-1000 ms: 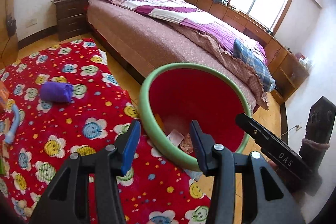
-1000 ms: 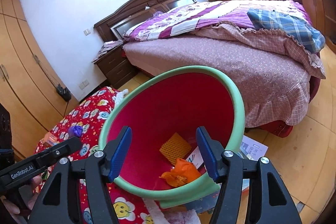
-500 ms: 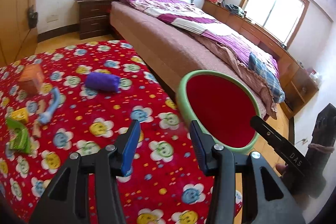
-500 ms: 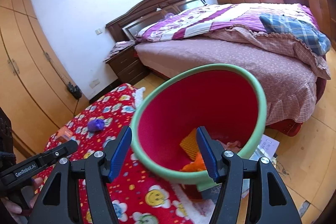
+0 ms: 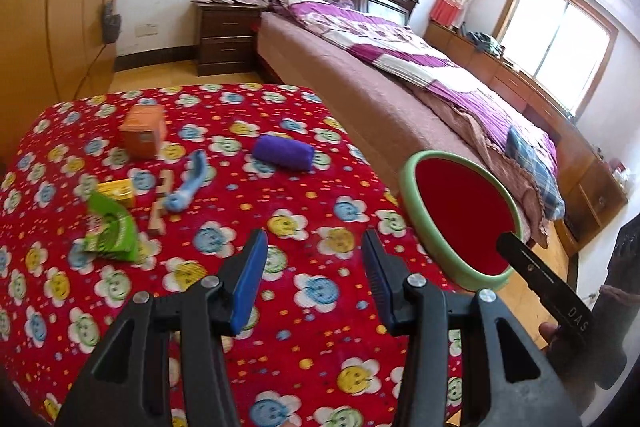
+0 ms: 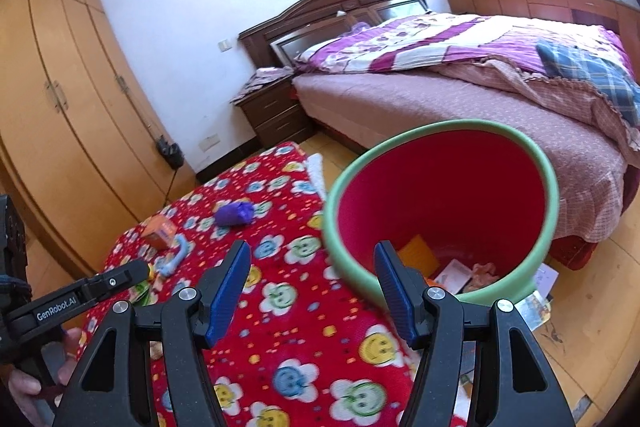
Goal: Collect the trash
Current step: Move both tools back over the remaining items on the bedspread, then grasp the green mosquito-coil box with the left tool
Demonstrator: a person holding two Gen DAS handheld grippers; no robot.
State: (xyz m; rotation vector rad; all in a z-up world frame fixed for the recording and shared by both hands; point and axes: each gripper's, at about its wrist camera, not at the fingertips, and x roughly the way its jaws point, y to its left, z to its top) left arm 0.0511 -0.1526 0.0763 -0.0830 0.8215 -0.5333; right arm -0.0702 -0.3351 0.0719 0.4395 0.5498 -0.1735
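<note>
A red bin with a green rim (image 5: 412,203) (image 6: 548,187) stands by the right edge of the flowered red cloth (image 5: 304,339) (image 6: 304,339); scraps lie in its bottom. On the cloth lie a green wrapper (image 5: 110,231), a yellow box (image 5: 118,189), an orange carton (image 5: 142,131) (image 6: 160,229), a blue strip (image 5: 186,187) (image 6: 176,257) and a purple bundle (image 5: 284,153) (image 6: 236,213). My left gripper (image 5: 314,255) hangs open over the cloth, empty. My right gripper (image 6: 312,267) is open and empty too, at the bin's near rim.
A long bed (image 5: 380,99) (image 6: 480,99) runs behind the bin, with a dark nightstand (image 5: 226,39) (image 6: 272,115) at its head. Wooden wardrobes (image 6: 60,107) fill the left wall. Papers (image 6: 540,291) lie on the floor beside the bin.
Both grippers swung left, away from over the bin and toward the cloth. The litter on the cloth has come into the left wrist view. Neither gripper's opening changed.
</note>
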